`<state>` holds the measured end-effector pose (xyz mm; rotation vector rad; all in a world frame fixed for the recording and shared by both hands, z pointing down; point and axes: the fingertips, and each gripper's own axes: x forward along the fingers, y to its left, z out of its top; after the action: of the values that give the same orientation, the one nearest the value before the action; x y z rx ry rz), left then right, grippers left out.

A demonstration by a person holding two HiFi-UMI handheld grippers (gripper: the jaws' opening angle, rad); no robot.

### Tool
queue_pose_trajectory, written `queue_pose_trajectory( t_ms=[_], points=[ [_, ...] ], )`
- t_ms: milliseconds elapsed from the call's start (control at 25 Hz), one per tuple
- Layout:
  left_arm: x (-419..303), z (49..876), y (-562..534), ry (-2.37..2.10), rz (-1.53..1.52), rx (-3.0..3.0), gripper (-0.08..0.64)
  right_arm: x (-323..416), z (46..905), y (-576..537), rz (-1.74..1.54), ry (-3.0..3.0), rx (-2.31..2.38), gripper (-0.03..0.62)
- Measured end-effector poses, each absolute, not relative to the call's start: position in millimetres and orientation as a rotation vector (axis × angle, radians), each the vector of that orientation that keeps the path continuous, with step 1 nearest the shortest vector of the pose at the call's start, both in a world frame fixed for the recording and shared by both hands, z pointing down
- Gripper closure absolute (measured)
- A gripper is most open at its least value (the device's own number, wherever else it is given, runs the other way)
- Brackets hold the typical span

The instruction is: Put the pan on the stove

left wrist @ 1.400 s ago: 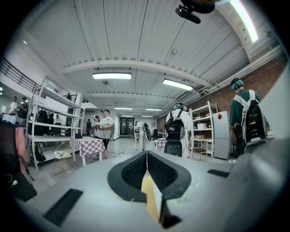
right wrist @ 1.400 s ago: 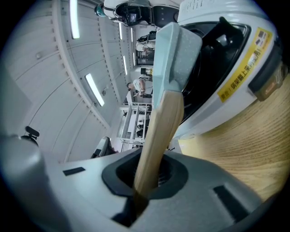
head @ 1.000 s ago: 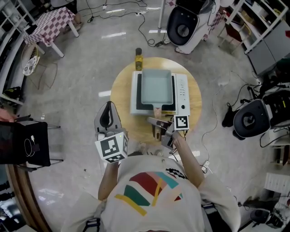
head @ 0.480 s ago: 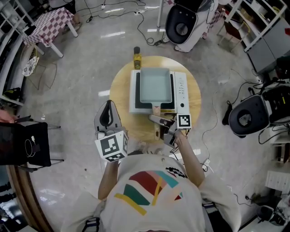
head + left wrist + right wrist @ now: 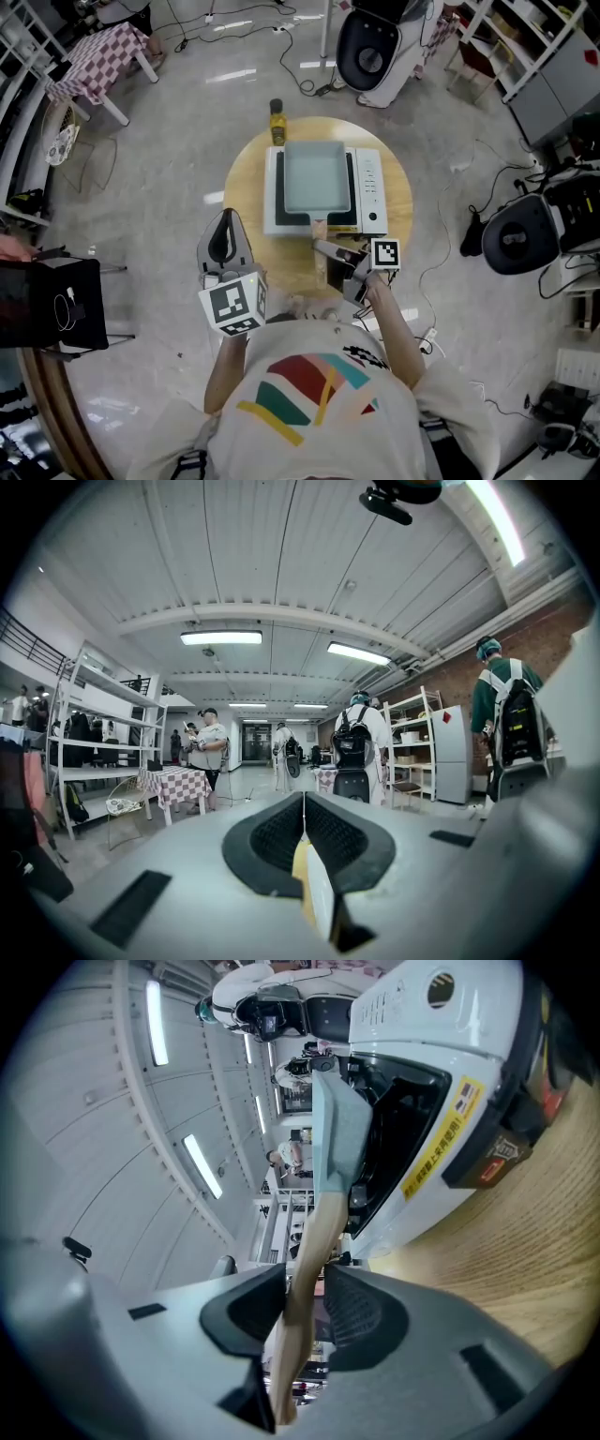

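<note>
pan (image 5: 319, 176) square, pale blue-grey, wooden-handled

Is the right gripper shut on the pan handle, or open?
Shut: the right gripper has the wooden pan handle clamped between its jaws in its own view.

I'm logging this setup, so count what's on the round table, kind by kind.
pan: 1
stove: 1
bottle: 1
total: 3
</note>
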<state>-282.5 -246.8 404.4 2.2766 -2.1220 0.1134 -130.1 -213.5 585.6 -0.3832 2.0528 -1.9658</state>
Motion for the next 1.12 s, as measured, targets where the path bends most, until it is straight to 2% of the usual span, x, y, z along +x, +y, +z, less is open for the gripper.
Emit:
queue_pose_trajectory(
  t_ms=[360,520,720,1120],
  points=[
    [-267,404,-245,-2.113,0.112,2.288,0.554,-81,589,-209,-1.935,1.991,-0.495,0.506],
    [-253,403,-246,-2.089,0.108,2.314,0.554,-61,594,-207,-1.887,2.127,-0.692,0.523],
    [-237,400,-248,-2.053,0.101,2.352,0.554,-52,558,-230,-1.593,2.449,-0.970,0.575],
    [-227,378,-246,-2.044,0.042,2.407,0.554,-38,431,-255,-0.805,2.569,-1.430,0.589]
  ],
)
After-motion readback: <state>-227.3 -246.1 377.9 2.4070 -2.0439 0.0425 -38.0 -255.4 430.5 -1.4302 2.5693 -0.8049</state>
